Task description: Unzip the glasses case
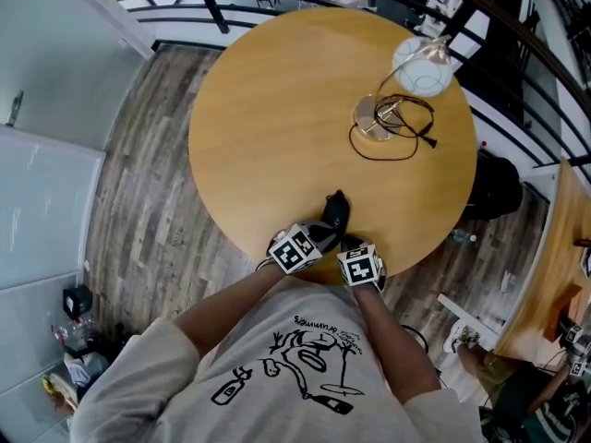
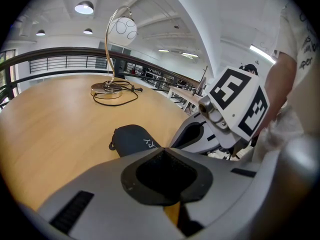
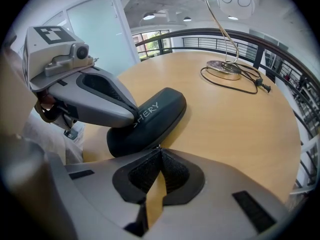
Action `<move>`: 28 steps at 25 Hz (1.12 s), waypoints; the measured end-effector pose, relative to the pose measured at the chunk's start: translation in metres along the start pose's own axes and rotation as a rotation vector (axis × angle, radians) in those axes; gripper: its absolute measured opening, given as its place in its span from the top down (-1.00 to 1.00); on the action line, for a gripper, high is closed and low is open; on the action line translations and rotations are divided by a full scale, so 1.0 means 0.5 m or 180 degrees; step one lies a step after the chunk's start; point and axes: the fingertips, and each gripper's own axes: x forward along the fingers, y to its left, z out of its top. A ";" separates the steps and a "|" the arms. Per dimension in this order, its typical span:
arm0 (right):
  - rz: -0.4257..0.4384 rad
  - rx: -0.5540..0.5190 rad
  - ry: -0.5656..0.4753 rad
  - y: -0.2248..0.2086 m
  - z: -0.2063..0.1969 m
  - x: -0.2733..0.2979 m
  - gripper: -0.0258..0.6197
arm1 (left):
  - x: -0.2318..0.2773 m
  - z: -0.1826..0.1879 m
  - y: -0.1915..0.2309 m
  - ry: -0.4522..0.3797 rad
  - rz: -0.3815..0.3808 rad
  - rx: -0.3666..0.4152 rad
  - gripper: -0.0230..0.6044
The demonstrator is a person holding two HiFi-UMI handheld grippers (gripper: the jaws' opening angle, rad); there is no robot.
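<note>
A dark zipped glasses case [image 1: 335, 210] [image 2: 132, 138] [image 3: 155, 116] lies near the front edge of the round wooden table [image 1: 277, 109]. My left gripper [image 1: 323, 234] [image 2: 162, 151] is shut; in the right gripper view its tips [image 3: 134, 118] rest on top of the case's near end, with nothing visible between the pads. My right gripper [image 1: 347, 244] [image 3: 160, 149] is shut right at the case's near side, and a small silvery zipper pull [image 3: 159, 146] shows at its tips. Both grippers sit close together, just in front of my body.
A desk lamp with a white globe shade [image 1: 422, 65] and a round metal base [image 1: 374, 116] stands at the table's far right, its black cable [image 1: 392, 146] looped beside it. A railing runs behind the table. Wood flooring lies all around.
</note>
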 end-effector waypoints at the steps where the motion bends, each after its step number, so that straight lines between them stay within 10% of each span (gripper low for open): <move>1: 0.0001 -0.0019 0.0014 -0.001 0.001 -0.001 0.85 | -0.001 0.001 -0.001 0.0000 -0.0005 0.0001 0.91; 28: -0.0186 -0.0958 0.0189 -0.077 0.082 0.014 0.85 | -0.010 0.010 -0.005 0.0025 -0.0133 0.0031 0.91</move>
